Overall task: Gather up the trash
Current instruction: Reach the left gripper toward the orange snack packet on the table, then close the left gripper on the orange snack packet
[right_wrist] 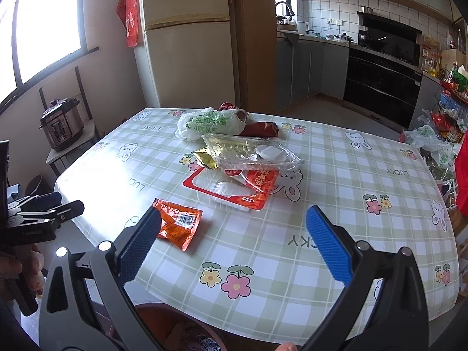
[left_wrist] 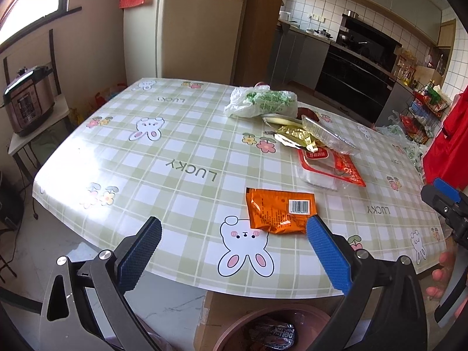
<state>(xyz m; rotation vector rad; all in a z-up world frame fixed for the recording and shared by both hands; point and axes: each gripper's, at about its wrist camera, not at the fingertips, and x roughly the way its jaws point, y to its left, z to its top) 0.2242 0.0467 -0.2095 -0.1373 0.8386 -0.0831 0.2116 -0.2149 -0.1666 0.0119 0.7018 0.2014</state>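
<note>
An orange snack wrapper (left_wrist: pixel 279 212) (right_wrist: pixel 178 223) lies flat near the table's front edge. Behind it sit a red-and-white package (left_wrist: pixel 330 166) (right_wrist: pixel 234 188), a clear plastic tray (left_wrist: pixel 327 136) (right_wrist: pixel 251 153), a gold wrapper (left_wrist: pixel 295 137) (right_wrist: pixel 206 159) and a white-green plastic bag (left_wrist: pixel 261 101) (right_wrist: pixel 209 124). My left gripper (left_wrist: pixel 234 251) is open, hovering just before the orange wrapper. My right gripper (right_wrist: pixel 234 245) is open above bare tablecloth, with the orange wrapper by its left finger. A pink bin (left_wrist: pixel 234 333) (right_wrist: pixel 149 311) holding a wrapper stands below the table edge.
The table (left_wrist: pixel 175 152) (right_wrist: pixel 351 175) wears a green checked cloth. A pressure cooker (left_wrist: pixel 27 99) (right_wrist: pixel 61 124) sits on a side stand at left. A fridge (left_wrist: pixel 201 23) stands behind, with kitchen cabinets and a rack of goods (right_wrist: pixel 447 108) at right. A dark red wrapper (right_wrist: pixel 263 128) lies behind the bag.
</note>
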